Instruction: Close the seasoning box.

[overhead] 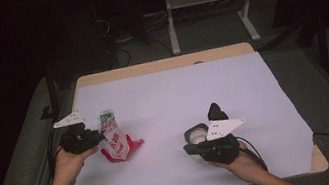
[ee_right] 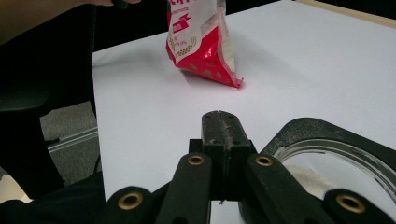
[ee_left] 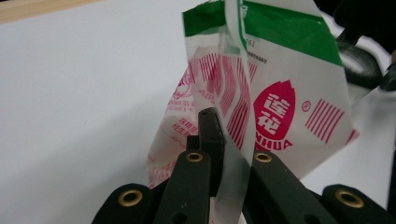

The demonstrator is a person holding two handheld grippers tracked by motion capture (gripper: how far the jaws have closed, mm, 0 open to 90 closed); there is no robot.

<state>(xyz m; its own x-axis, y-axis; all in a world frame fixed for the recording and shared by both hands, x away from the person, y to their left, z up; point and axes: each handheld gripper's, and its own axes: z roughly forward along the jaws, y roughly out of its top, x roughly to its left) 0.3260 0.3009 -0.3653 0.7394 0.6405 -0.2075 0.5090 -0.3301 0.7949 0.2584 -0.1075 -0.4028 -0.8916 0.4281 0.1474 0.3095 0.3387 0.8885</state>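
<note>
Altogether I count two things on the white worktop (overhead: 173,96): one plastic bag (overhead: 116,141) and one glass jar (overhead: 197,137) with a black rim. I have two grippers, one in each hand. My left gripper (overhead: 90,138) has its fingers (ee_left: 212,135) pinched tight on a fold of the bag's clear film, below the green band at its top. The bag stands tilted at the left part of the worktop, its red bottom corner resting on the white sheet, and white grains show inside it. My right gripper (overhead: 201,148) has its fingers (ee_right: 223,135) closed together with nothing between them. It rests just beside the jar, at the near right of the worktop, well apart from the bag. Something white, possibly the same grains, lies in the jar, though the glass blurs it.
</note>
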